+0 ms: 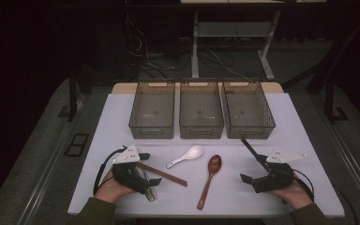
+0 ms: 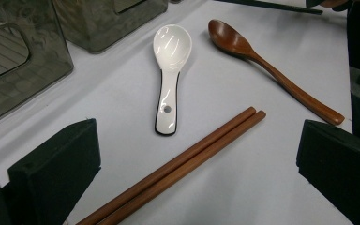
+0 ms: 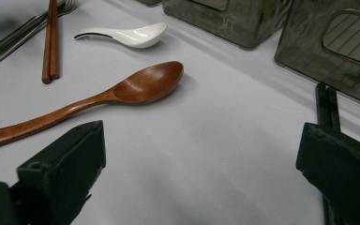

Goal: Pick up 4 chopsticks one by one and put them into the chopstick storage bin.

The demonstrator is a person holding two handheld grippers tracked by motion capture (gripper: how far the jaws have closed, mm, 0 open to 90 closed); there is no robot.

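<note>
My left gripper (image 2: pixel 197 183) has its jaws spread wide, with the brown chopsticks (image 2: pixel 178 171) running between them from lower left. Above, at frame centre, lies the white spoon (image 2: pixel 168 75), with the wooden spoon (image 2: pixel 267 65) at upper right and the grey bins (image 2: pixel 23 61) at upper left.

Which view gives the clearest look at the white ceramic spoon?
The left gripper view: the white spoon lies near and whole, bowl up, its handle hole visible. The high view shows it small; the right gripper view shows it side-on, farther off.

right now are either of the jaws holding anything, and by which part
Nothing is held. The left gripper stands open over the brown chopsticks without pressing them, and the right gripper is open over bare table.
</note>
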